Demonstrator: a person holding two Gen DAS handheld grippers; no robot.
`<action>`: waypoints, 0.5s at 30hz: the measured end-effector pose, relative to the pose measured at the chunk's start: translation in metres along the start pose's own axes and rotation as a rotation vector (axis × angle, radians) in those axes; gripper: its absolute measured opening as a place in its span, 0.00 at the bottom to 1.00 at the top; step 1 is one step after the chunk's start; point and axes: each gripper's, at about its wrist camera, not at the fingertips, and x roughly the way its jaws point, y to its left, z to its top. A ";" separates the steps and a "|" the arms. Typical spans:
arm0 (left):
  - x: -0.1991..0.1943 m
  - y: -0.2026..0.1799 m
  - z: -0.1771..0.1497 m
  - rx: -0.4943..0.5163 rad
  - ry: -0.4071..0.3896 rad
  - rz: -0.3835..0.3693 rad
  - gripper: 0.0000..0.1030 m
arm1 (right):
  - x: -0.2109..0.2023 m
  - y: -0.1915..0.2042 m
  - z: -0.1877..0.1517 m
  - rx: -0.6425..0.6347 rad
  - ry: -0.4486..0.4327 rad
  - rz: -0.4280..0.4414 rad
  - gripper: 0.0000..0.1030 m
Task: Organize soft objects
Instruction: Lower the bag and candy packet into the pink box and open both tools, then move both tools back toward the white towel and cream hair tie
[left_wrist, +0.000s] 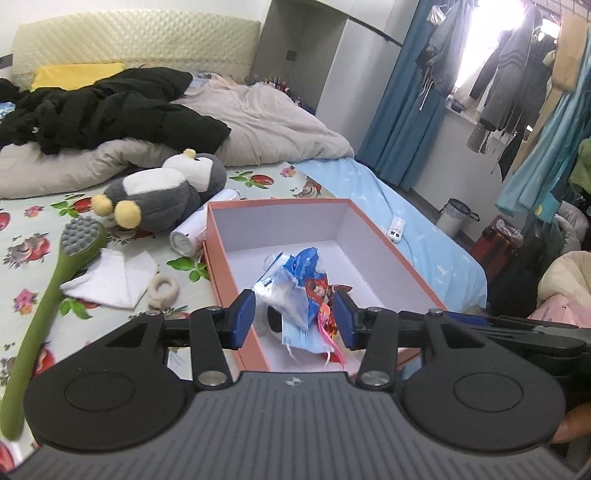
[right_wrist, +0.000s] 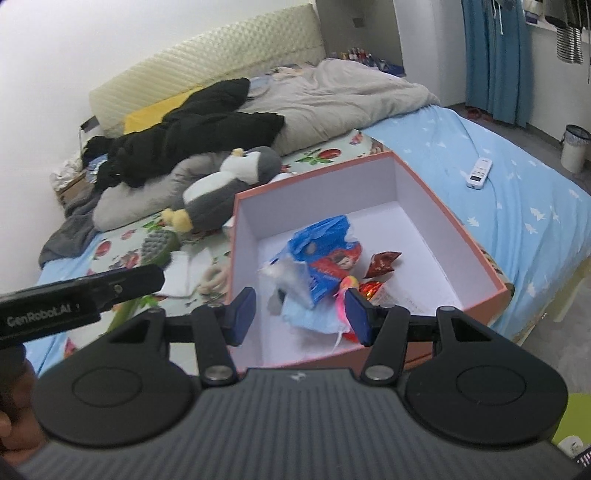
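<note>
A: Nearest?
B: Left gripper (left_wrist: 293, 319) spread wide over the box (left_wrist: 280, 201), gripping nothing. Right gripper (right_wrist: 299, 314) likewise parted and bare, poised above the box's near wall.

A: Inside?
B: Blue bag (right_wrist: 321, 236) heaped on a pale mask (left_wrist: 301, 338), red wrappers (right_wrist: 382, 264) alongside, all on the white floor.

A: Left of the box?
B: On the sheet: white cloth (left_wrist: 114, 280), hair tie (left_wrist: 162, 291), green brush (left_wrist: 44, 306), can (left_wrist: 190, 234) touching the box.

A: Farther?
B: Penguin (left_wrist: 166, 188) lying just behind the can. Beyond, black coat (left_wrist: 99, 110) on grey duvet (left_wrist: 273, 118). Remote (right_wrist: 478, 172) well off right.

Quilted headboard (left_wrist: 133, 40), blue curtains (left_wrist: 402, 110)
</note>
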 end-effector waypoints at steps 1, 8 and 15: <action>-0.007 0.001 -0.004 -0.002 -0.005 0.000 0.52 | -0.004 0.003 -0.003 -0.004 -0.002 0.002 0.55; -0.044 0.013 -0.037 -0.032 -0.003 0.039 0.59 | -0.025 0.022 -0.026 -0.053 -0.002 0.018 0.55; -0.068 0.022 -0.052 -0.061 -0.025 0.067 0.66 | -0.035 0.037 -0.044 -0.072 0.017 0.053 0.55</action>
